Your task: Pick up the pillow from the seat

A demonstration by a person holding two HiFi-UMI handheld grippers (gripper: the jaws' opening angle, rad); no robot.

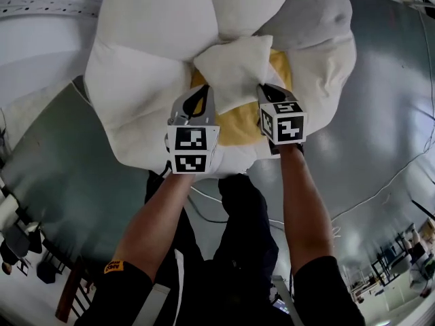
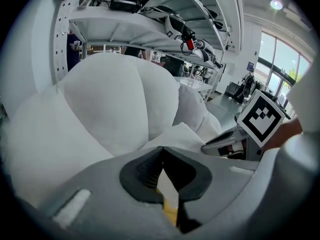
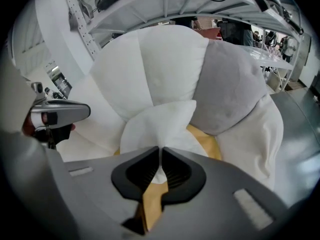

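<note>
A small white pillow (image 1: 234, 70) lies over the yellow centre (image 1: 234, 124) of a flower-shaped seat with big white petals (image 1: 149, 26). Both grippers hold it from the near side. My left gripper (image 1: 202, 92) is shut on the pillow's left edge, and white fabric (image 2: 168, 189) shows pinched between its pads. At the pillow's right edge, my right gripper (image 1: 266, 91) is shut too, with a fold of the pillow (image 3: 160, 126) squeezed between its pads. In the right gripper view the yellow centre (image 3: 205, 139) shows under the pillow, and a grey petal (image 3: 227, 89) stands behind it.
White shelving racks (image 2: 150, 29) loaded with gear stand behind the seat. The seat rests on a grey-green floor (image 1: 380, 114) with a thin cable (image 1: 380, 190) trailing across it. The person's legs (image 1: 245, 216) are right below the grippers.
</note>
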